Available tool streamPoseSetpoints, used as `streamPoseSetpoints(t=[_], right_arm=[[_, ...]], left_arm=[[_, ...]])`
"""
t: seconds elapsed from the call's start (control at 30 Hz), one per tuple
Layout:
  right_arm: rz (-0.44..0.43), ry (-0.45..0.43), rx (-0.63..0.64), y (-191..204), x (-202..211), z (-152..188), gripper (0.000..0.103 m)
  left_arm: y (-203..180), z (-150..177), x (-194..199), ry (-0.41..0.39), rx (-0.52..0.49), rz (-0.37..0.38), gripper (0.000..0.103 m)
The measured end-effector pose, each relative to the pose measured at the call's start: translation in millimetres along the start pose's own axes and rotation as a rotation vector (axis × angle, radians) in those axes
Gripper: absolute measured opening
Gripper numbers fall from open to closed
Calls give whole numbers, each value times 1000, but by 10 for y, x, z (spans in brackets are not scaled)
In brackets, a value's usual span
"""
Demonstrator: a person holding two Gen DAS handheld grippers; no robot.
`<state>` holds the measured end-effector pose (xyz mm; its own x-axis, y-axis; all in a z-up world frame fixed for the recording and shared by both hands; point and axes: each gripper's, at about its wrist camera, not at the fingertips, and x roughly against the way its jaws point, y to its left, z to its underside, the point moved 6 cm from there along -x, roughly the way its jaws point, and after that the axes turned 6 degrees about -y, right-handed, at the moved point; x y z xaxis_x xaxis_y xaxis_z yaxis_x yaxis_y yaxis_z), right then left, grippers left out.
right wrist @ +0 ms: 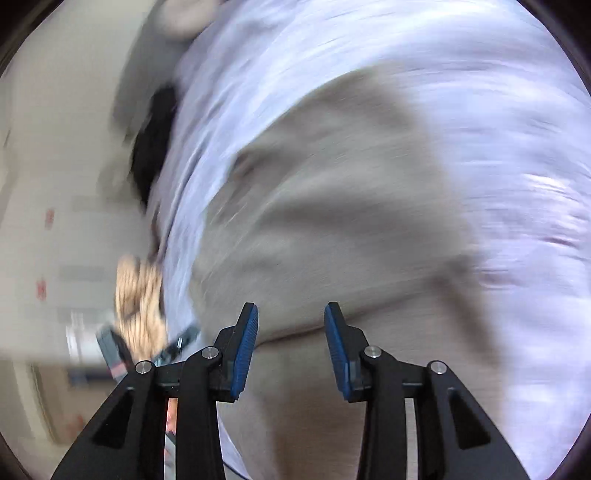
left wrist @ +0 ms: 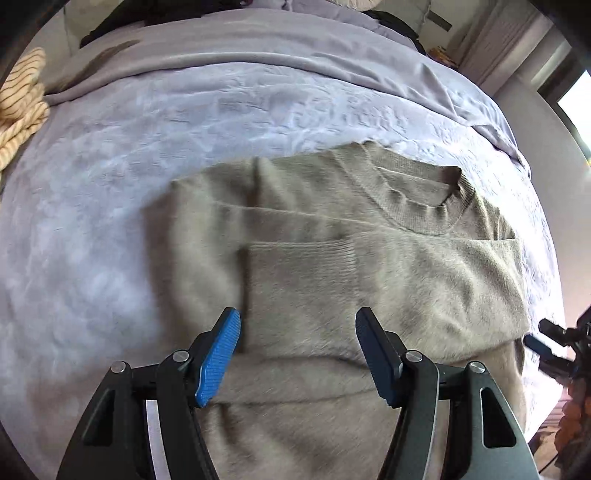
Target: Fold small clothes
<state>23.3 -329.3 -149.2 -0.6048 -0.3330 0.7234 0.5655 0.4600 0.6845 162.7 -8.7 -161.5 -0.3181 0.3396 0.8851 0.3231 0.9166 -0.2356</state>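
A beige knit sweater (left wrist: 332, 258) lies flat on the lilac bedspread (left wrist: 92, 221), collar at the far right, both sleeves folded across its chest. My left gripper (left wrist: 297, 319) is open and empty, just above the sweater's lower body. In the right wrist view, which is blurred by motion, the sweater (right wrist: 332, 203) lies under my right gripper (right wrist: 291, 314), which is open and empty above it. The right gripper also shows at the right edge of the left wrist view (left wrist: 554, 343), beside the sweater's edge.
A yellow striped garment (left wrist: 22, 99) lies at the bed's far left and shows blurred in the right wrist view (right wrist: 140, 295). A grey blanket (left wrist: 240, 40) and dark clothes (left wrist: 107, 26) lie at the back. The bed's right edge (left wrist: 554, 295) drops to the floor.
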Motion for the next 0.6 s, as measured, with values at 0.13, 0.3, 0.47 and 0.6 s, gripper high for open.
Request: streamPoseSetpoints(t=[0.13,0.3,0.47,0.6], right_arm=[[-69,-31,-215,-480,111,-63,43],[-130,-140,-328,-712,50,-228,7],[-15,-162,-114,-553,221,-384,7],[68,-42,-123,-757,57,-331,11]], left_arm=[[-149,24,-235,29,-27,-39,66],[-192,110,-319,49,-98,-91,66],[-202,186,-347,52,-135,-103,69],[-130,230,-318,69,-116,-116,76]])
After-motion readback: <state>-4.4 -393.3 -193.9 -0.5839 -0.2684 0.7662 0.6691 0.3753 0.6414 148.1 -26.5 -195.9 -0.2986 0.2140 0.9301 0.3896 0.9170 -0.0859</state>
